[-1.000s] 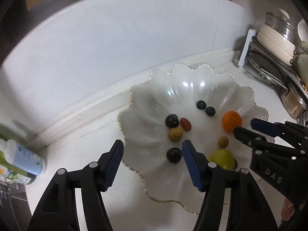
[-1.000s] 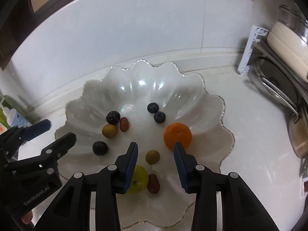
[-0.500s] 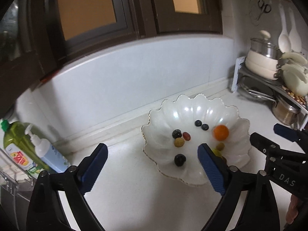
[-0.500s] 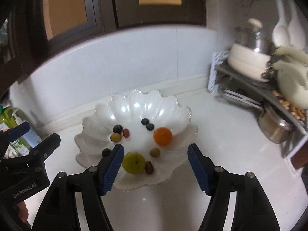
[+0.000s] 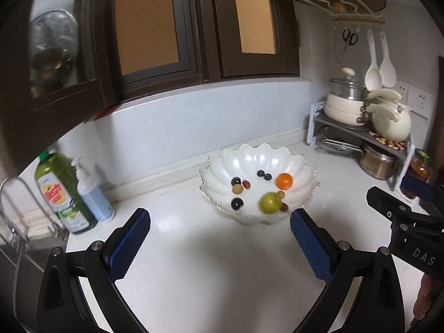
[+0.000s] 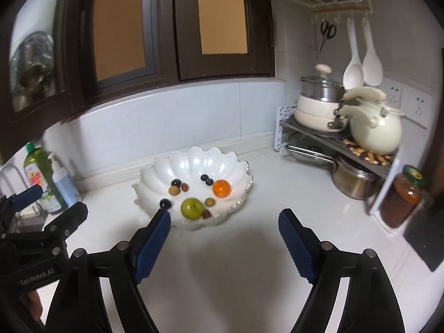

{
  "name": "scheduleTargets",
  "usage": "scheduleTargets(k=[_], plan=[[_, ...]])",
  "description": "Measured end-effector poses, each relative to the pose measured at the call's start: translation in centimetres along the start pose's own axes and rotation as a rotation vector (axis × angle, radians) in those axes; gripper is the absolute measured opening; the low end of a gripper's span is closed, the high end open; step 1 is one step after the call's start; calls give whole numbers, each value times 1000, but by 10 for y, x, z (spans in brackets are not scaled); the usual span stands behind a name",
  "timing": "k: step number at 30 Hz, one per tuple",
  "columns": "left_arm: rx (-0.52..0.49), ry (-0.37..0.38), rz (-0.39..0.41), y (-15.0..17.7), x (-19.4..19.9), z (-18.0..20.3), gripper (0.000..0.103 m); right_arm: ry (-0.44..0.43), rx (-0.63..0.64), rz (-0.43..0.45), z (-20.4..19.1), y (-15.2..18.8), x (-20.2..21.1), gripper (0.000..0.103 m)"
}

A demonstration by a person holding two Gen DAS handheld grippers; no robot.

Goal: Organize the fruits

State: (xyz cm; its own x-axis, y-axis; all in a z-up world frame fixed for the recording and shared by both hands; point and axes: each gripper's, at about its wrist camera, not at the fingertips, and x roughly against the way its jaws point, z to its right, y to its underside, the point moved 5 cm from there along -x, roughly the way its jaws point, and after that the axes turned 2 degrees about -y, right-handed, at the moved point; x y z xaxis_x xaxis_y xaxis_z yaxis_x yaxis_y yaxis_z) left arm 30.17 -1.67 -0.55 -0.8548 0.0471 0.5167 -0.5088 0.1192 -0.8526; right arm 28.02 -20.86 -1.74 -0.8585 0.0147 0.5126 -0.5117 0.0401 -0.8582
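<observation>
Opening above the desk (image 5: 194, 263): left hand-held gripper (image 5: 219, 238) and right hand-held gripper (image 6: 223, 240), jaws widening, nothing between them. Resting in scalloped white bowl (image 6: 194, 158): orange (image 6: 221, 188), green apple (image 6: 191, 208), dark berries.

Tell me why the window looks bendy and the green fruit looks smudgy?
Left wrist view: the fisheye lens bows the window frame, and the green fruit is smeared by blur; a soft shadow lies on the counter. Right wrist view: the same bending, the green fruit sharper, shine on the bowl.
</observation>
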Motion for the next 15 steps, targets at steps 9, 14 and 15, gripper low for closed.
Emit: scheduleTargets(k=[9, 14, 15], plan=[[2, -28, 74, 35, 87, 15, 103, 2, 26, 59, 7, 35, 81, 83], [5, -45, 104, 57, 132, 22, 103, 2, 27, 83, 14, 57, 121, 84], [6, -46, 108, 60, 137, 23, 103, -1, 26, 83, 14, 61, 126, 84]])
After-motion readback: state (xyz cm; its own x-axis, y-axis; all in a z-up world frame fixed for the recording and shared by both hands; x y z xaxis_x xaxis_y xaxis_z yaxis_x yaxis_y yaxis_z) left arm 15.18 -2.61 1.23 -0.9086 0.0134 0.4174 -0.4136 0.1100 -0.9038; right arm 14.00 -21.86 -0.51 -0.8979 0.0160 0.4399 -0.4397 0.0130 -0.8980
